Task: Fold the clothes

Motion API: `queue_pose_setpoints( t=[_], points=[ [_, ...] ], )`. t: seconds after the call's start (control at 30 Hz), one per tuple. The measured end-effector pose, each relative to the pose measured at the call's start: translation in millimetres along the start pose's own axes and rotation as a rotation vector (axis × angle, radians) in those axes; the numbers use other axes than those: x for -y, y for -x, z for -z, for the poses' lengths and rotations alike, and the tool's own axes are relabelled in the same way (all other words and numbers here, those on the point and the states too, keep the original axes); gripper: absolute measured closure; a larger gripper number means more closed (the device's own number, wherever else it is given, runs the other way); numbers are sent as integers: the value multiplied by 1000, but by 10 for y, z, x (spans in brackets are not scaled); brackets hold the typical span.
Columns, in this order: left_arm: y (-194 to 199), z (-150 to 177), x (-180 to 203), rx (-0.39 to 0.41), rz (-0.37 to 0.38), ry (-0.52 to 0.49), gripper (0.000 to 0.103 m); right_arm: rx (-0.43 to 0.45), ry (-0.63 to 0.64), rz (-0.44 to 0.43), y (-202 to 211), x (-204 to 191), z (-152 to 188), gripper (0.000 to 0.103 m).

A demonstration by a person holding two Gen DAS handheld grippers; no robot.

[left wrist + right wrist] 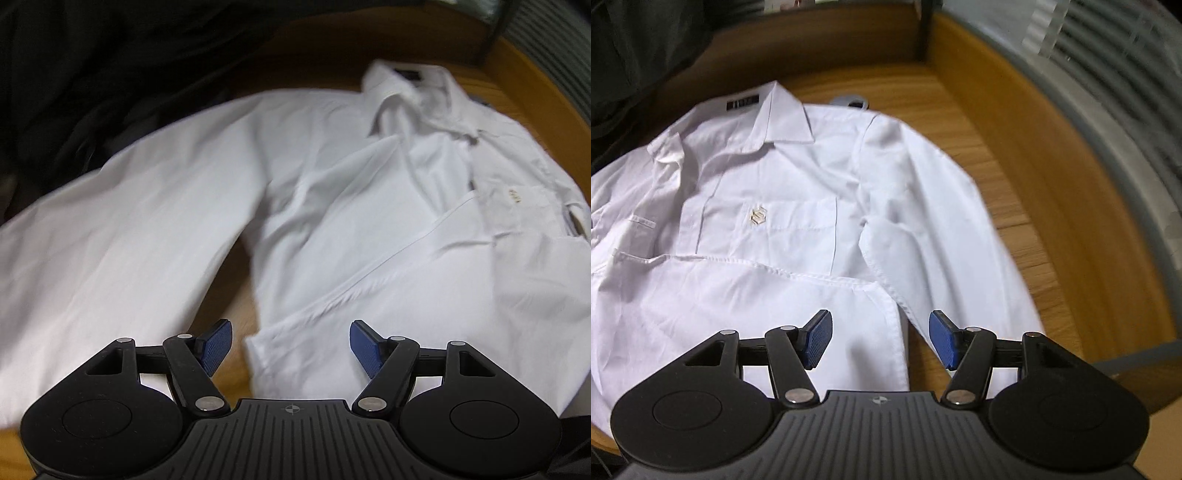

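Worktop (960, 110): white shirt (783, 177) lies front-up, collar toward far edge, both sleeves out, lower hem turned up over the body. Judgement: mid-fold or re-spread, can't tell. Left gripper (291, 345) and right gripper (880, 338): fingers apart, holding nothing, over the near hem.

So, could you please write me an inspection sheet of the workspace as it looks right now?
Surface: wooden table, bare along the right side and between sleeve and body.
Job's things: white shirt lying front up, collar away from the cameras, chest pocket with a small emblem; both sleeves spread out; lower front rumpled, not yet folded.
Clutter: a small grey object peeks out behind the shoulder; dark fabric heaped at the far left.
Grippers: left tongs open over the shirt's hem corner; right tongs open over the hem beside the sleeve; neither holds anything.
Cables: nothing seen.
Surroundings: grey slatted panel to the right.
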State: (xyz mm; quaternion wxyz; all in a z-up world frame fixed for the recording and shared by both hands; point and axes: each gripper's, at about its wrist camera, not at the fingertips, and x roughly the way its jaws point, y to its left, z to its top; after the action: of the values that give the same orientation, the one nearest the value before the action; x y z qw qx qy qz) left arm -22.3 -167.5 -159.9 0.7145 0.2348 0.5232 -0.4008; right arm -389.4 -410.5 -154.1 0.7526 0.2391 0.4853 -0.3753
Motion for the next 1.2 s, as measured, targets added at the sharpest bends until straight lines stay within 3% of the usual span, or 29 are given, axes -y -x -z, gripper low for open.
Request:
queue_pose_setpoints(
  t=[0.33,0.4,0.43,0.47,0.5,0.57,0.63,0.73,0.87,1.07,1.2],
  points=[
    [37,277,-74,-16,21,114,32,-102,-35,-25,-376,143,15,40],
    [10,319,-85,-22,20,146,36,-89,-38,-32,-274,153,38,58],
    [-6,337,-91,-26,19,161,41,-83,-39,-36,-224,158,49,85],
    [-24,355,-95,-30,21,178,51,-77,-40,-40,-173,162,60,95],
    [-38,372,-95,-34,25,193,57,-71,-41,-44,-123,167,72,95],
    [-42,406,-79,-32,16,209,85,-59,-44,-52,-21,176,94,98],
    [-2,432,-77,-19,18,227,97,-47,-46,-59,80,186,117,99],
    [106,456,-112,7,53,260,100,-28,-50,-71,232,200,151,100],
    [360,463,-134,52,135,197,100,9,-67,-44,570,192,295,101],
    [735,614,-138,54,246,57,100,6,-112,53,1031,230,822,102],
    [1006,848,-93,51,302,34,100,-46,-109,71,1176,260,1174,102]
  ],
)
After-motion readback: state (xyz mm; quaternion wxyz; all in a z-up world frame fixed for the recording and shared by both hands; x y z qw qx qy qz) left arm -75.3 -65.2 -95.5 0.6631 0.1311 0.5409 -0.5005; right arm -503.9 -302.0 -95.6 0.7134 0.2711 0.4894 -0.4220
